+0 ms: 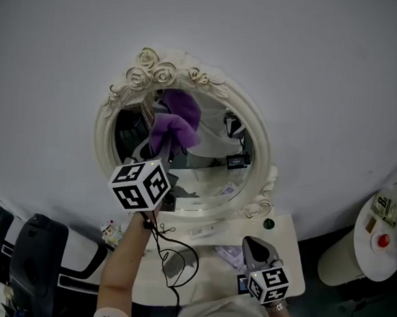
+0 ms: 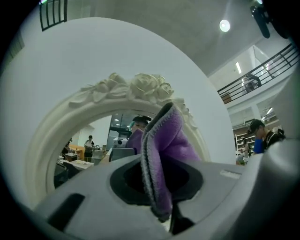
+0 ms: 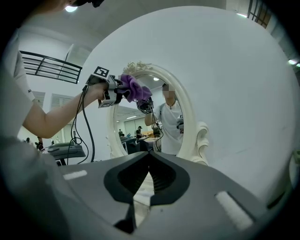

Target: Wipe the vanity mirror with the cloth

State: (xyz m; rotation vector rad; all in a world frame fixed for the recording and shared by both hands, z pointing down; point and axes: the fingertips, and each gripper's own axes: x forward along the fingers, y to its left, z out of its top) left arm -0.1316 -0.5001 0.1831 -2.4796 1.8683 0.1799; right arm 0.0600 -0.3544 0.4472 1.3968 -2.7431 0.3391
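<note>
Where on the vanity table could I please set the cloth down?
The clearest bare patch of the table is its right rear corner, between the dark round object and the right gripper. The black cable loops over the left half, and small items lie below the mirror.

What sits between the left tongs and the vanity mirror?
Only the purple cloth, clamped in the left tongs and bunched before the vanity mirror's upper glass; the left gripper view shows it.
</note>
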